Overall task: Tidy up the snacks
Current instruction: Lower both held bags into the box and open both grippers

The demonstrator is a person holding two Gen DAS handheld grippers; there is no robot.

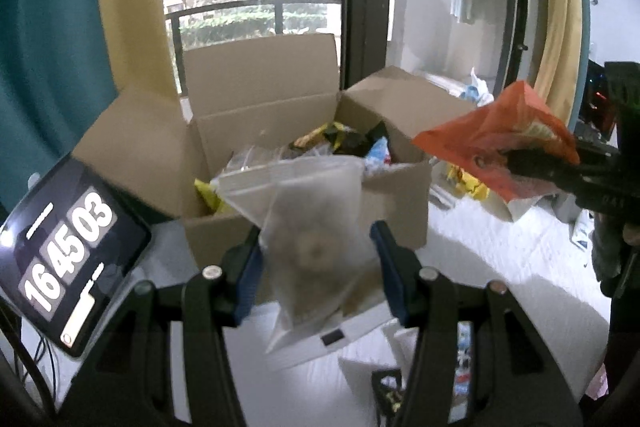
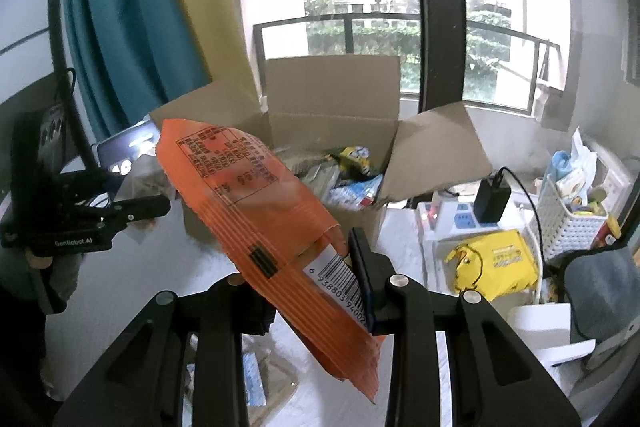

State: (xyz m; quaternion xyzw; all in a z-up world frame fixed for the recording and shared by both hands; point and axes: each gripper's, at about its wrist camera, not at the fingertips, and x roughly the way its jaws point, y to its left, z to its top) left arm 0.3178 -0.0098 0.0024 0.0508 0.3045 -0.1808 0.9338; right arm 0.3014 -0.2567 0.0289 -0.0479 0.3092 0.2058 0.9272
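1. left gripper (image 1: pixel 316 255): black frame, blue pads; jaws clamped on a clear plastic snack bag (image 1: pixel 308 227), one pad against each side of it. bag frosted, contents brownish and blurred; it is held in the air in front of the box, its top edge level with the near wall.
2. right gripper (image 2: pixel 316 267): black frame, blue pad visible on the right finger; jaws closed on an orange snack packet (image 2: pixel 256 211). packet tilted, upper end toward the left; printed table near the top, barcode on a white patch by the pad. the left pad is hidden behind the packet.
3. right gripper as seen from the left wrist view: at far right, holding the same orange packet beside the box's right flap, clear of the box.
4. cardboard box (image 1: pixel 304 99): open, four flaps spread outward, standing on a white surface (image 1: pixel 500 259) just beyond both grippers. inside: assorted snack packs, yellow, black and blue-white among them; individual kinds cannot be told.
5. tablet (image 1: pixel 68 255): left of the box, leaning, dark screen with large white digits.
6. white lattice basket (image 2: pixel 572 223): right of the box, well apart, holding small packets.
7. yellow package (image 2: pixel 500 263): just in front of the basket, with a black cable across it.
8. black charger (image 2: pixel 492 203): upright on a white power strip, between box and basket.
9. backdrop: teal curtain (image 2: pixel 116 7), yellow curtain beside it, window with dark railing and greenery outside.
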